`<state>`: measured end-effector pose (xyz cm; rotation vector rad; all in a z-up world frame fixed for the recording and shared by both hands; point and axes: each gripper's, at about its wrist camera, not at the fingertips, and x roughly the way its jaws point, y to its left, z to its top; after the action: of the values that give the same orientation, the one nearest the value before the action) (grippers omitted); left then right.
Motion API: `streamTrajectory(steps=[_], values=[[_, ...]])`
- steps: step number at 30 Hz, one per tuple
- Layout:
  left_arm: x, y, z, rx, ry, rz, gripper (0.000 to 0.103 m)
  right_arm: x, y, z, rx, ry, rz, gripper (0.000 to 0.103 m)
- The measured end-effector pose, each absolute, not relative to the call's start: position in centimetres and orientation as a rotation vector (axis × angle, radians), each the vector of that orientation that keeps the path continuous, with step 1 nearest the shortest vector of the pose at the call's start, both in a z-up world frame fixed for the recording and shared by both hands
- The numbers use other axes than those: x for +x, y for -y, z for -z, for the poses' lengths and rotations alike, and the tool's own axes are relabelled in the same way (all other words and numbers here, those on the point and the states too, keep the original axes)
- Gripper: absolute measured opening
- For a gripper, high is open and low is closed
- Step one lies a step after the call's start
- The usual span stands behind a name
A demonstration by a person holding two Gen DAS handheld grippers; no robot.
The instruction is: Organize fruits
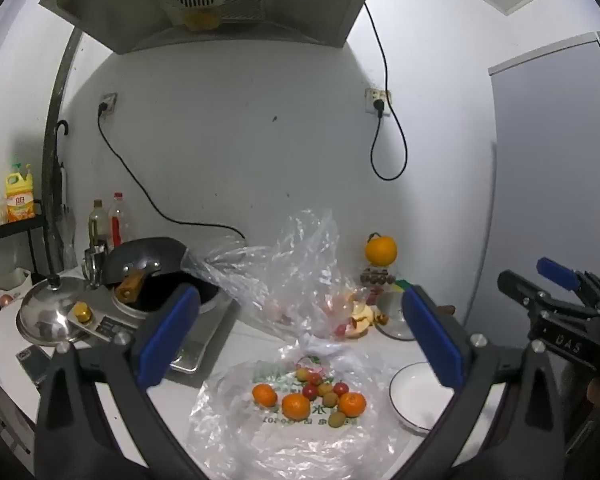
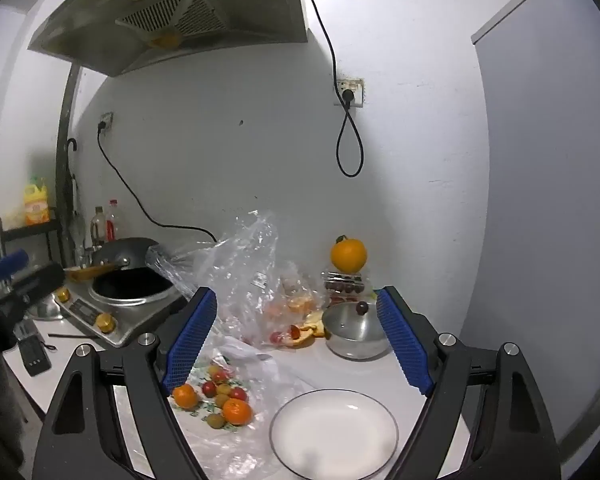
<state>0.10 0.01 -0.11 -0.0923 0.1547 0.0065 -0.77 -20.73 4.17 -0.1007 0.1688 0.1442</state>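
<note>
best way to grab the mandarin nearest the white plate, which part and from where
Take the mandarin across its widest middle, coming down from above. It is round, lies on the flattened plastic bag, and small fruits crowd its left, so a side approach would likely knock them. The right gripper, open beside the white plate, seems closest.

Bare counter around the white plate [image 2: 334, 432]; crumpled plastic bag [image 2: 236, 276] and pot [image 2: 354, 330] crowd behind.
</note>
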Motion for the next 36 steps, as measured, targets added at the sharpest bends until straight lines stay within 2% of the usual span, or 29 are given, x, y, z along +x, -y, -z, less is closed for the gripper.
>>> streamTrajectory(steps=[4, 36], values=[[0.7, 0.0, 0.4, -0.1, -0.201, -0.001, 0.102, -0.2, 20.9, -3.8, -0.097, -0.186, -0.141, 0.085], [1.0, -0.9, 1.2, -0.087, -0.183, 0.007, 0.102, 1.2, 18.0, -3.5, -0.135, -0.219, -0.18, 0.085]])
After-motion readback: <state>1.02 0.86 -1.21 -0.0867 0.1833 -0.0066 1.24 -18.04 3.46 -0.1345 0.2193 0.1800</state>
